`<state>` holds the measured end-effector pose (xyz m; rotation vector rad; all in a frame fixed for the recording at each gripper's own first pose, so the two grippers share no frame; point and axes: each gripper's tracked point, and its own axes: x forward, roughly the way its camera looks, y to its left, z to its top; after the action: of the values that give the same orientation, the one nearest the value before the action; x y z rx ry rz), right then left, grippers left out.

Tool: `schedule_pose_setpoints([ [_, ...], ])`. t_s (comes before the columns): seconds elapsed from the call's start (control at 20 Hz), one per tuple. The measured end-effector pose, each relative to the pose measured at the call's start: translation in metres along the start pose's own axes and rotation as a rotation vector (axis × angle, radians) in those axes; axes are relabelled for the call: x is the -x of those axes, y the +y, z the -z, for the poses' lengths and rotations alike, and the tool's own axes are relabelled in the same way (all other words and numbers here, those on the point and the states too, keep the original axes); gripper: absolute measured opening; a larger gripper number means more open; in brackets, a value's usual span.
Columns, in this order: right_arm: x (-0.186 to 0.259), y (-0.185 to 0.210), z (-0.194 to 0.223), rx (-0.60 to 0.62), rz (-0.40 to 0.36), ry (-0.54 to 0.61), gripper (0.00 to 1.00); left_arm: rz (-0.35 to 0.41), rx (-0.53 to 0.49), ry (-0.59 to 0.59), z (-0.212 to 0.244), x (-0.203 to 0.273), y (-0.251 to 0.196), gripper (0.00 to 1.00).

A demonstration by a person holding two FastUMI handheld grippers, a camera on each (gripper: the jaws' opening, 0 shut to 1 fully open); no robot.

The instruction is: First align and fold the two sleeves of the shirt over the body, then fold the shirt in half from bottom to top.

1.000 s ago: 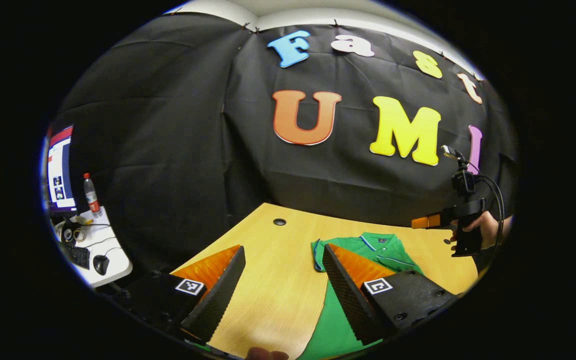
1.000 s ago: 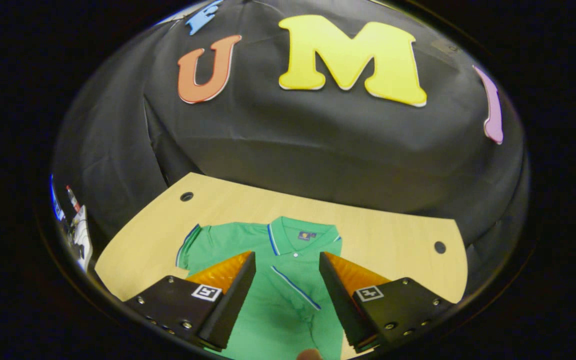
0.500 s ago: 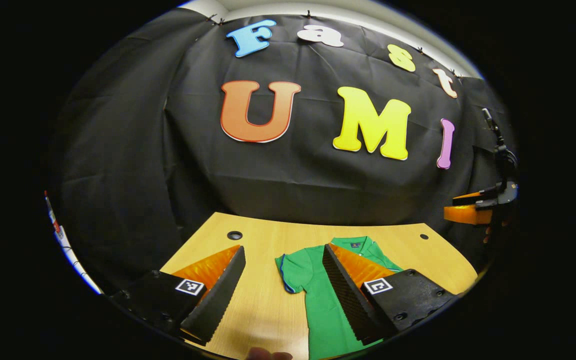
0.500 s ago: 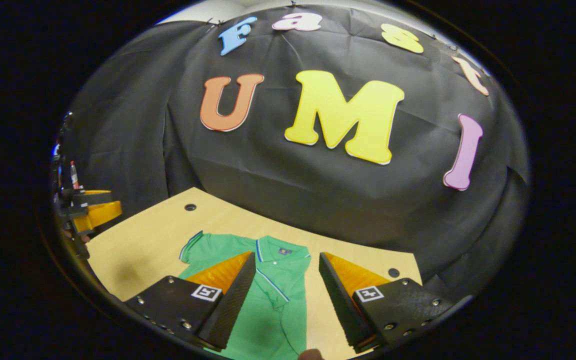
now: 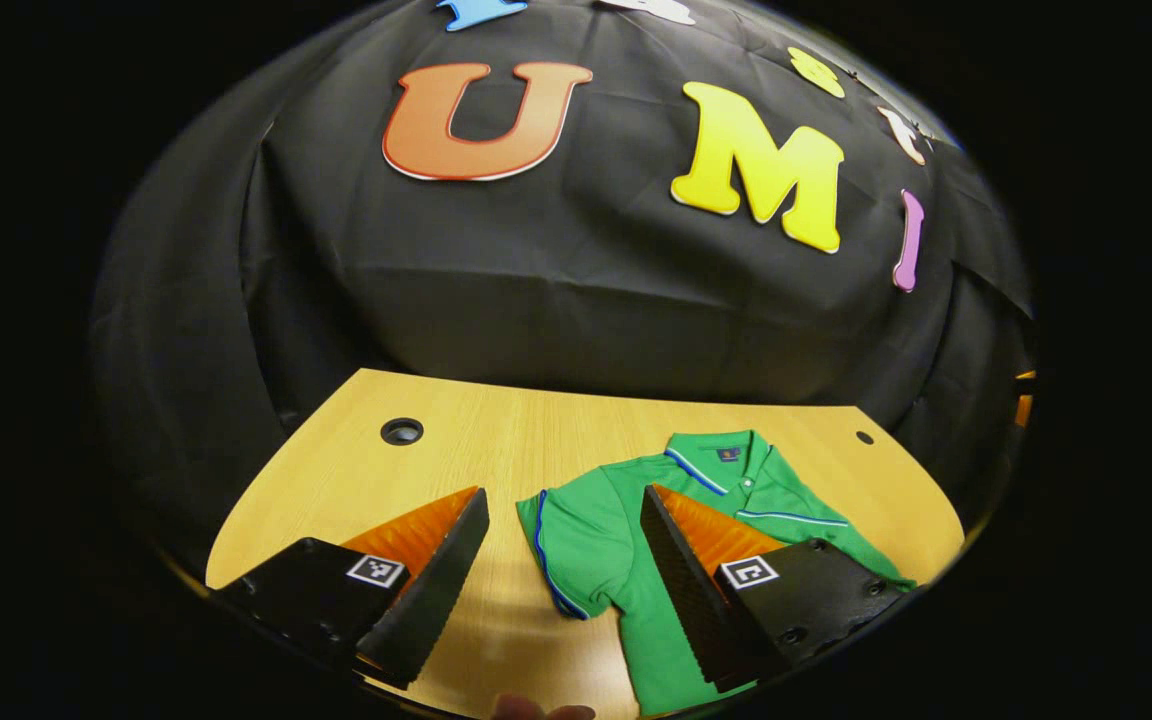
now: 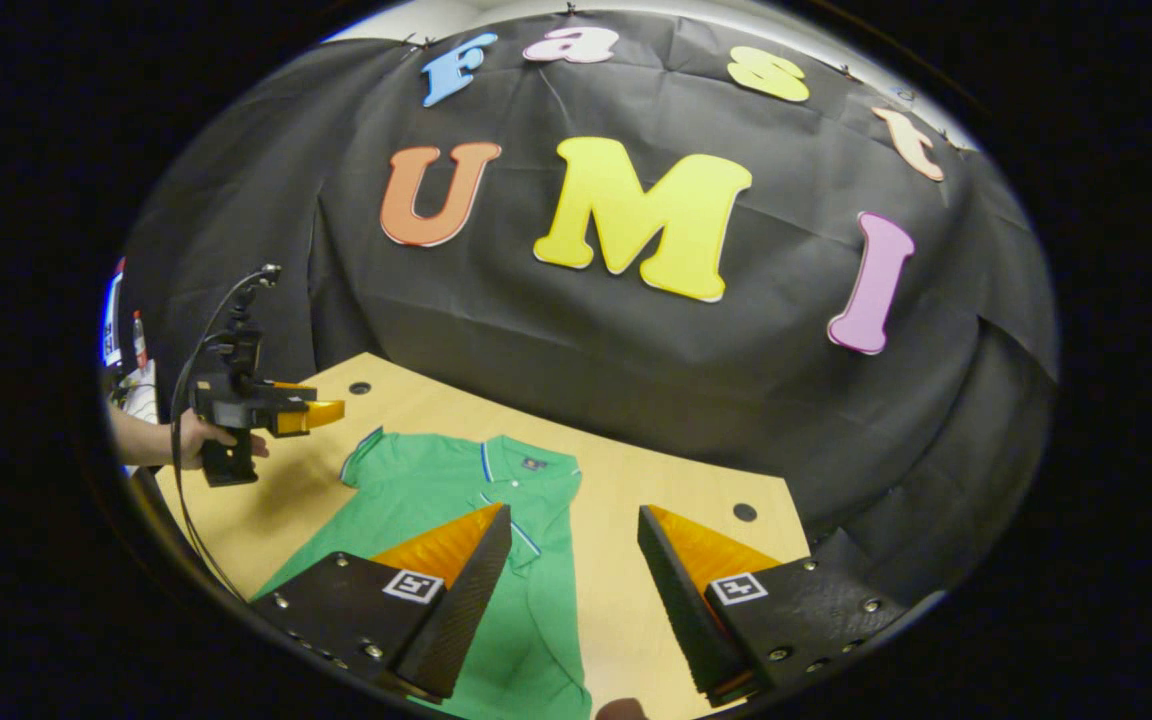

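A green polo shirt (image 5: 626,520) with blue trim lies flat on the wooden table (image 5: 456,440), collar toward the wall. Its left sleeve (image 5: 561,545) is spread out to the side. Its right sleeve (image 6: 511,525) lies folded over the body. My left gripper (image 5: 564,492) hovers open above the table, with the left sleeve's edge between its fingers in the left gripper view. A hand holds it in the right gripper view, where the left gripper (image 6: 321,412) is off the shirt's left shoulder. My right gripper (image 6: 574,510) is open and empty above the shirt's right edge.
The table (image 6: 656,470) has a cable hole near each back corner (image 5: 402,431) (image 6: 744,512). The black cloth wall stands close behind it. A side desk with a screen and a bottle (image 6: 139,340) sits beyond the table's left end.
The left gripper has tilted down and come nearer the spread left sleeve. The right gripper's view has swung right, so the shirt sits further left in it. Both grippers stayed open.
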<state>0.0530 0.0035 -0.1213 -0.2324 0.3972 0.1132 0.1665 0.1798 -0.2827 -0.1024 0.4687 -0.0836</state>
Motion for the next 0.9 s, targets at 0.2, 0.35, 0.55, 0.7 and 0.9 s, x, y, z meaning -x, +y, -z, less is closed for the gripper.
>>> schedule_pose_setpoints([
  [0.2, -0.008, -0.018, 0.035, -0.01, 0.046, 0.064, 0.81, -0.021, -0.046, 0.072, 0.037, -0.053, 0.015, 0.99],
  [0.35, -0.011, -0.02, 0.058, -0.025, 0.039, 0.118, 0.82, -0.027, -0.062, 0.116, 0.057, -0.075, 0.017, 0.99],
  [0.55, -0.013, -0.023, 0.082, -0.052, 0.041, 0.162, 0.82, -0.038, -0.094, 0.134, 0.063, -0.095, 0.022, 0.98],
  [0.7, -0.014, -0.024, 0.085, -0.039, 0.039, 0.164, 0.82, -0.058, -0.053, 0.183, 0.068, -0.1, 0.031, 0.84],
  [0.9, -0.019, -0.032, 0.091, -0.06, 0.053, 0.174, 0.82, -0.086, -0.081, 0.205, 0.072, -0.104, 0.04, 0.59],
])
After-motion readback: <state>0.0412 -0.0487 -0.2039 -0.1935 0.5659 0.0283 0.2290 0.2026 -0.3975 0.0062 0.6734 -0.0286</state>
